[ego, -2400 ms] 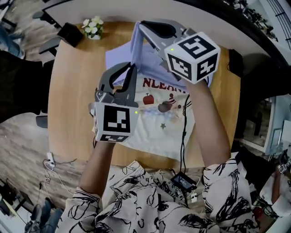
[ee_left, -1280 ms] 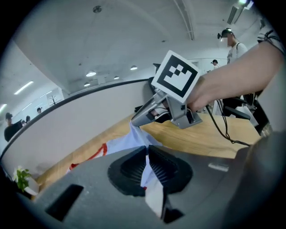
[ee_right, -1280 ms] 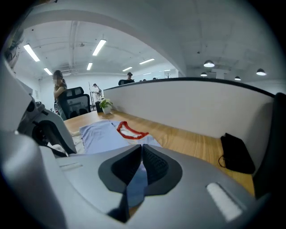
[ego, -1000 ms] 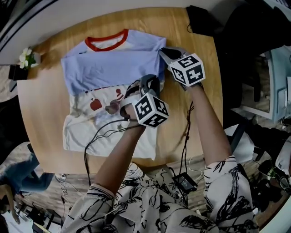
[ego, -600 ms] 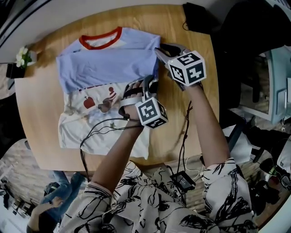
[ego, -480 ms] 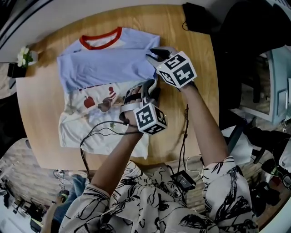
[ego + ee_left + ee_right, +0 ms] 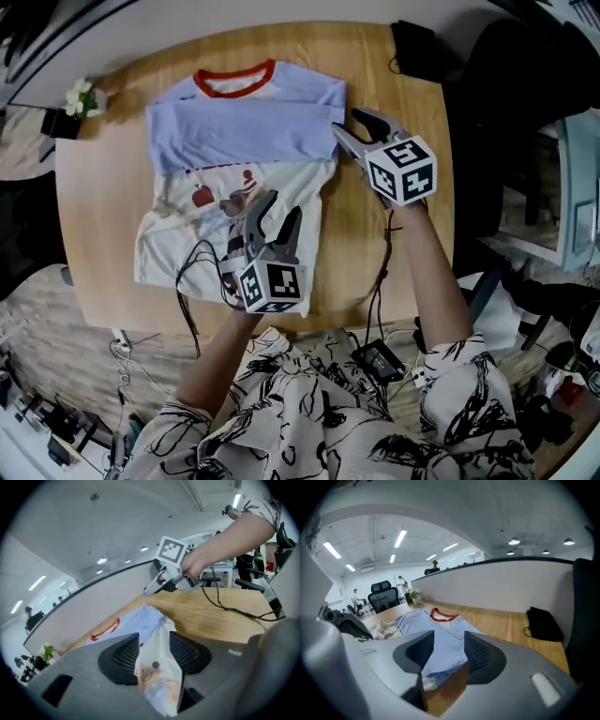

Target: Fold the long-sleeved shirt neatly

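Lying flat on the wooden table, the long-sleeved shirt had its red collar at the far side. Its blue sleeves were folded across the chest, and the white printed front showed below them. You held the left gripper above the shirt's near right part, close to the hem. Its jaws had just been opening and stood apart, with shirt cloth showing in the gap but neither pad pressing on it. You held the right gripper just beside the shirt's right edge, level with the folded sleeves. Its jaws had likewise just been opening and stood apart, gripping nothing, with blue cloth and bare wood seen through the gap. Black cables trailed over the hem. A small pot of white flowers stood at the table's far left, and a black bag at its far right.
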`<state>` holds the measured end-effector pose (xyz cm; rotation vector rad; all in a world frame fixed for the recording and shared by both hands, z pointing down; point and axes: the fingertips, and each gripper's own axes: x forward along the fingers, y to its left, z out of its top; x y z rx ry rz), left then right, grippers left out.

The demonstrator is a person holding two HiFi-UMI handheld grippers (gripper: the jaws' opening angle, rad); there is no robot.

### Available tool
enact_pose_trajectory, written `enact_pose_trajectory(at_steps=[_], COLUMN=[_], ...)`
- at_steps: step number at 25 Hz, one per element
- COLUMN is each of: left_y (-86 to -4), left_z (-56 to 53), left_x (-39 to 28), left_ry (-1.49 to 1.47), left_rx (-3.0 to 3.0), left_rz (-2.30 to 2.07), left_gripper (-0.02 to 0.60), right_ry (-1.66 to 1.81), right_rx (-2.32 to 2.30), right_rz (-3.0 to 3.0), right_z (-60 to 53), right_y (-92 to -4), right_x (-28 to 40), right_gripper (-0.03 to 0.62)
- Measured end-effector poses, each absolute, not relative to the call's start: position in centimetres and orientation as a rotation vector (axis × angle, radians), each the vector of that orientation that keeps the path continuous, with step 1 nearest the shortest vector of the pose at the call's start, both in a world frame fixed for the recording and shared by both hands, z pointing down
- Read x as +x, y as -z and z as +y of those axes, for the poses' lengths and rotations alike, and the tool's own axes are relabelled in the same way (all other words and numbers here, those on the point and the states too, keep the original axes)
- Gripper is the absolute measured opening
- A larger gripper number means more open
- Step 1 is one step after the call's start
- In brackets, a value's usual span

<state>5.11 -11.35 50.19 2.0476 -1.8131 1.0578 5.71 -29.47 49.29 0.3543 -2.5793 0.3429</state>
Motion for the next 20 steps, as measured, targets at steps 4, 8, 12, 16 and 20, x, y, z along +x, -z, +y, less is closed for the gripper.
enact_pose_trajectory(at_steps=[4, 8, 12, 16, 20], left_y=[-45.9, -44.5, -43.0, -41.5, -40.1], left_z=[-6.6, -0.4, 5.8, 11.1, 15.0], left_x=[0.4, -5.5, -11.5, -15.8, -18.2], left_ry=[-0.981, -0.946, -0.966, -0.957, -0.943], left_rx=[2.003, 1.898, 1.810, 1.740, 1.747], left_rz=[-1.993, -2.062, -2.122, -2.184, -2.206], left_gripper=[0.245, 0.268, 0.279, 0.281, 0.285], right_ry=[-0.372, -0.504, -0.581, -0.584, -0.596], right_rx=[0.543, 0.718, 0.814, 0.813, 0.863], right_rz=[-2.723, -2.834, -2.718, -2.643, -2.556], right_z=[-24.9, -18.6, -12.4, -6.9, -1.8], right_y=[-43.1, -40.5, -43.0, -44.2, -45.7], right_x=[9.4, 12.5, 14.2, 14.7, 15.8], right_gripper=[0.239, 0.262, 0.285, 0.313, 0.321])
